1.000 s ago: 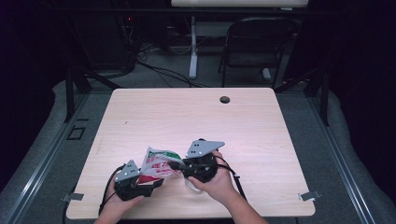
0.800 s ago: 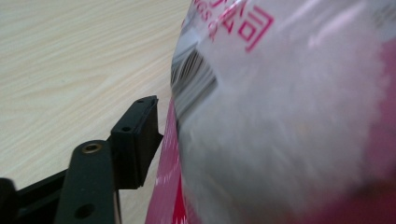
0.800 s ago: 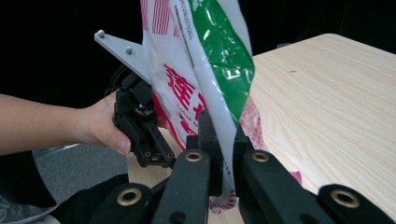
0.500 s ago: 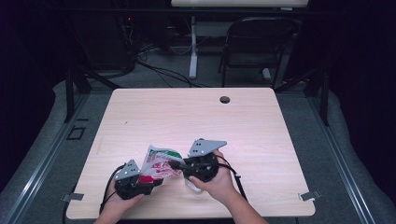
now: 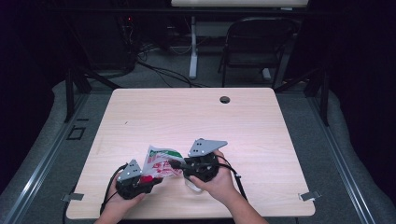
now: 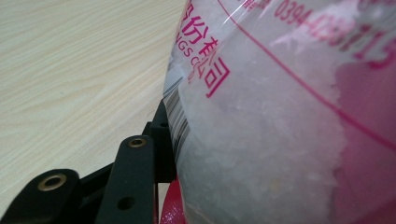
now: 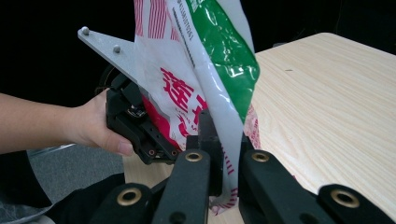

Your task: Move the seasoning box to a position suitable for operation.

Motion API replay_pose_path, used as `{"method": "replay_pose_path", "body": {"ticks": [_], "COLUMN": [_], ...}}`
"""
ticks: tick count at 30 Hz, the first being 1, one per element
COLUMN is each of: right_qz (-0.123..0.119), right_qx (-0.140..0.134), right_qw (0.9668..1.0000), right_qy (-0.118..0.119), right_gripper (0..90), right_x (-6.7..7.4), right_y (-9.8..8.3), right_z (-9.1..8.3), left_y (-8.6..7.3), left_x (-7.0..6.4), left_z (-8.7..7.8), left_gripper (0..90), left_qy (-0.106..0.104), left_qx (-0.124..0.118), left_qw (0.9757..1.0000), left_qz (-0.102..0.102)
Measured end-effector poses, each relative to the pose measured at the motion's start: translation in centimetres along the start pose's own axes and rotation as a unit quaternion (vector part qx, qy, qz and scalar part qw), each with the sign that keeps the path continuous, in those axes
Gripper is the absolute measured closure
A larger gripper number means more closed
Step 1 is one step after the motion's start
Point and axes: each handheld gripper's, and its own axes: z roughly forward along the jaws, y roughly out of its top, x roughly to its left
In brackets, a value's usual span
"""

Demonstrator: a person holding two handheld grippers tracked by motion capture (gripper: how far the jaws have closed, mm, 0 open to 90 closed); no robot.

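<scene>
Two grippers meet on one plastic bag (image 5: 161,161) near my edge of the table (image 5: 261,121), and I take that bag as my landmark. It is a printed pouch, white with red lettering and a green patch, with clear film showing pale, crumbly contents.

Nearest to me, on the bag's left, my left gripper (image 5: 148,179) sits low over the wood. In the left gripper view the bag (image 6: 280,121) presses right up against the camera, its barcode edge lying along one black jaw. These jaws have just been closing and now stand about halfway, with the lower part of the bag between them. I cannot tell from the frames whether both pads already press on the film.

On the bag's right, a little farther from me, my right gripper (image 5: 175,164) points leftward at it. In the right gripper view its jaws are drawn close together, and a strip of the bag's film (image 7: 219,154) runs straight down through the narrow slot between them, so this pair is pinching the bag. Above the pinch the bag rises upright, green side to the right.

Behind the bag in that view I see my left hand (image 7: 100,126) wrapped around the other gripper.

Beyond the bag, near the far edge, a small dark round hole (image 5: 224,99) is set in the tabletop.
</scene>
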Motion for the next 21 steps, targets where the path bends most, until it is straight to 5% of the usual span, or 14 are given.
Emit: {"method": "replay_pose_path", "body": {"ticks": [21], "right_qz": [-0.002], "right_qx": [0.007], "right_qw": [0.9999], "right_qy": [-0.012], "right_gripper": [89.7], "right_x": [-0.45], "right_y": [-0.06], "right_z": [0.2], "left_y": [1.08], "left_x": [-0.13], "left_z": [-0.93], "left_gripper": [67.3], "left_qy": [0.055], "left_qx": [0.027], "left_qw": [0.9979], "left_qz": [0.024]}}
